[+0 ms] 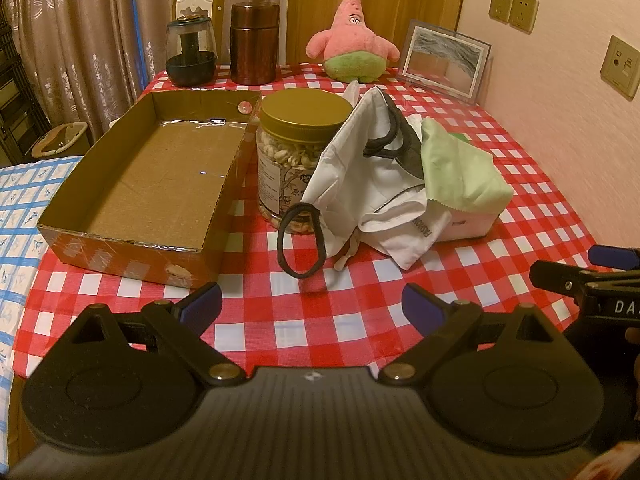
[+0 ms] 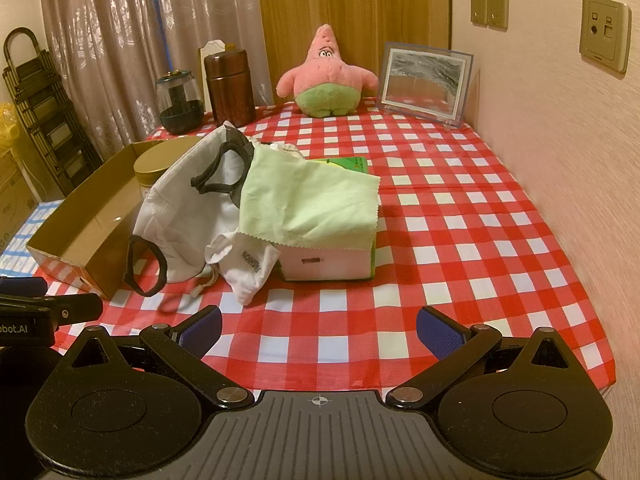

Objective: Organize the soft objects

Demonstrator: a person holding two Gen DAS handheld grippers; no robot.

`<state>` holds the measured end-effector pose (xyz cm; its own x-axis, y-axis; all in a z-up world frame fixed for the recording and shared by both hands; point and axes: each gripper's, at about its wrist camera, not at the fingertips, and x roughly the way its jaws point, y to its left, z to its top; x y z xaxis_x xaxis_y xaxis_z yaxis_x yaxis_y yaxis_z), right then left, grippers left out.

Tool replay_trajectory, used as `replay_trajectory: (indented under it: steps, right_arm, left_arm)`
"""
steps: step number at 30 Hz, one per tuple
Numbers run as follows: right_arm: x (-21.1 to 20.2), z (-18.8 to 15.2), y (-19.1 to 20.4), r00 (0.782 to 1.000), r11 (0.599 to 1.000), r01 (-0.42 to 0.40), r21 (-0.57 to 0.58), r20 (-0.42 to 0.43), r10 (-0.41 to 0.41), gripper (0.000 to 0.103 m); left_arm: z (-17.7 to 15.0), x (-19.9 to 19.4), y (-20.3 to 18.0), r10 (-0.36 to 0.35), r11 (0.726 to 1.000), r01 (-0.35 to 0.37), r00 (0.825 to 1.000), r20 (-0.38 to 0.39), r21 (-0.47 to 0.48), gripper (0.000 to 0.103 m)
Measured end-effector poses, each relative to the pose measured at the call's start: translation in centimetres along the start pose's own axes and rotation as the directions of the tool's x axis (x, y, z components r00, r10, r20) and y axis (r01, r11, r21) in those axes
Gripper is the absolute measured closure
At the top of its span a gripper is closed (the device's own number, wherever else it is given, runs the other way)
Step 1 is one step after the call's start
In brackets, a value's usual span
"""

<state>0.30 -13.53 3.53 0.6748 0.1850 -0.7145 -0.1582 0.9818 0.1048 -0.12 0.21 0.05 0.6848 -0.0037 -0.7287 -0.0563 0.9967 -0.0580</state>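
Note:
A white cloth bag [image 1: 352,160] [image 2: 180,216] with black loop handles lies slumped against a gold-lidded jar [image 1: 304,112]. A light green cloth [image 1: 460,168] [image 2: 308,196] is draped over a pink-white tissue box [image 1: 468,228] [image 2: 324,264]. A small white drawstring pouch [image 1: 408,232] [image 2: 248,268] lies in front of them. A pink star plush [image 1: 352,44] [image 2: 326,80] sits upright at the table's far edge. My left gripper [image 1: 312,300] hovers open near the front edge, short of the bag's handle. My right gripper [image 2: 320,328] is open too, in front of the pouch and tissue box, holding nothing.
An open cardboard box [image 1: 160,176] [image 2: 72,236] stands left of the jar. A brown canister [image 1: 254,44] and a dark glass jar [image 1: 191,52] stand at the back left, a picture frame [image 1: 444,60] at the back right by the wall. A red-checked cloth [image 2: 460,240] covers the table.

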Motion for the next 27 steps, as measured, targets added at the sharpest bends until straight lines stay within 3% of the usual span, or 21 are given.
replay_trajectory:
  steps: [27]
  right_arm:
    - [0.11, -0.23, 0.14, 1.000, 1.000, 0.000, -0.001, -0.003, 0.000, 0.000]
  left_arm:
    - [-0.04, 0.09, -0.02, 0.001, 1.000, -0.001, 1.000, -0.001, 0.000, 0.007]
